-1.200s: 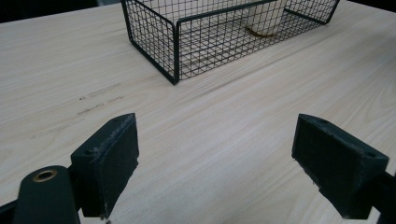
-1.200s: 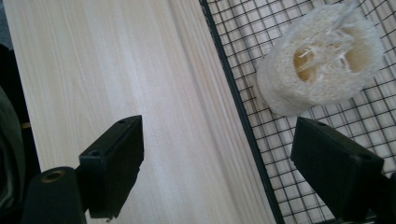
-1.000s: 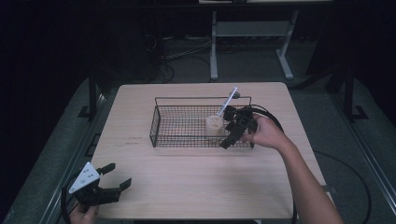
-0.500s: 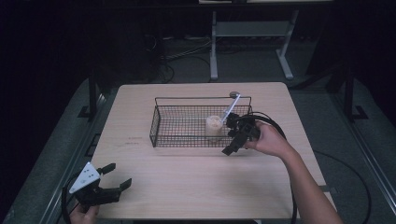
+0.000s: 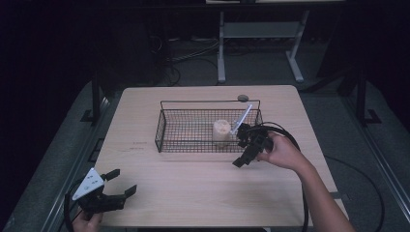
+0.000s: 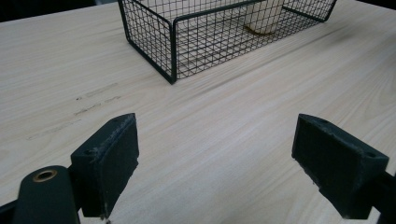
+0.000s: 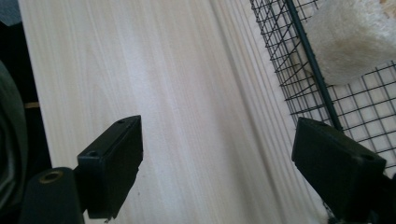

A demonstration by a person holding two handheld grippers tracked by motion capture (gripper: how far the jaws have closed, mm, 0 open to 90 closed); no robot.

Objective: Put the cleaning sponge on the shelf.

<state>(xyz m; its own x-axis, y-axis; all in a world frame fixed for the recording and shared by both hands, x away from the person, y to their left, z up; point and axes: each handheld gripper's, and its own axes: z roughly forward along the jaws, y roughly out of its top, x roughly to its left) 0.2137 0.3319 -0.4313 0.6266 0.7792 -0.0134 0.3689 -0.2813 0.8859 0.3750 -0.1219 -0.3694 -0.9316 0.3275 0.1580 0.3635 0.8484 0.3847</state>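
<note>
A black wire basket (image 5: 169,126) stands in the middle of the light wood table. Inside its right half sits a cream, sponge-like cylinder (image 5: 221,131), and a pale stick (image 5: 241,119) leans from it over the right wall. My right gripper (image 5: 240,151) hovers open just outside the basket's front right corner, holding nothing. In the right gripper view its jaws (image 7: 224,168) frame bare table, with the basket mesh (image 7: 322,100) and the cream cylinder (image 7: 350,42) at upper right. My left gripper (image 5: 123,182) is open and holds nothing at the table's front left corner; its own view (image 6: 229,158) shows the basket (image 6: 173,51) ahead.
A small grey round thing (image 5: 242,98) lies on the table just behind the basket. The right gripper's cable (image 5: 285,135) loops beside the basket's right wall. A metal stand (image 5: 261,43) is on the dark floor beyond the table.
My right gripper has drawn back from over the basket's right end toward the person, to just outside the front wall. The cream cylinder and stick stay in the basket. The left gripper is still.
</note>
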